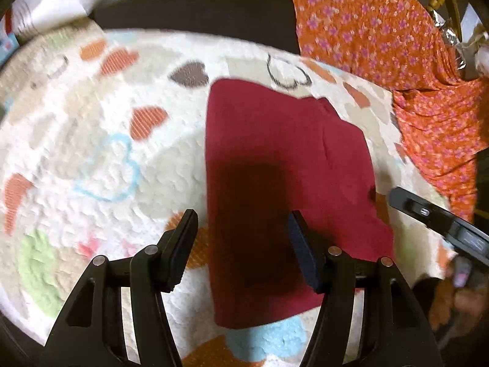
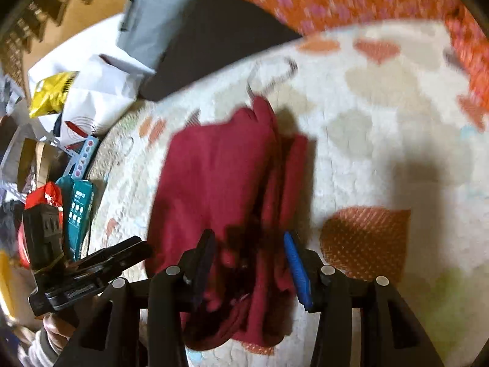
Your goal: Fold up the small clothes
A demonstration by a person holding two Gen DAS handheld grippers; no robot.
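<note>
1. Red garment [image 1: 284,165] lies folded on the heart-print blanket [image 1: 101,140]; left gripper [image 1: 243,246] hovers above its near end, jaws apart, empty.
2. Right gripper [image 2: 249,263] likewise gapes above bunched near layers; flatten these before folding again.

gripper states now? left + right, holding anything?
Left gripper: open, empty, above the folded red garment.
Right gripper: jaws apart over the red garment's bunched end; whether the pads press it cannot be told.
</note>
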